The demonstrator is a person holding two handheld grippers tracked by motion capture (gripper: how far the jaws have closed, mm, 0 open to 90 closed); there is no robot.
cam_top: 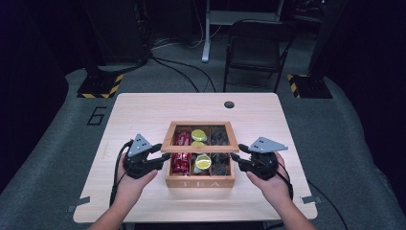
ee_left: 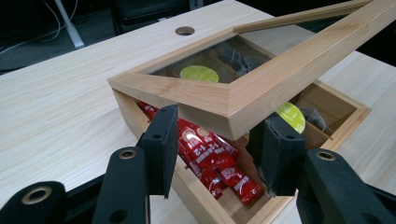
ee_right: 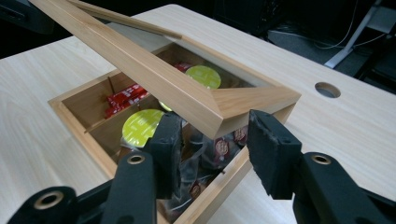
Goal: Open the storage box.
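Grippers left (cam_top: 160, 155) and right (cam_top: 234, 158), jaws open under lid (cam_top: 199, 150) corners at 9 and 3 o'clock: lift evenly, gripping nothing

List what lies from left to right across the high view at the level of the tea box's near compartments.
Left tool → red sachets → yellow-green capsule → dark tea bags → right tool. All three sorts of contents sit inside the wooden tea box, whose glass-paned lid is partly raised.
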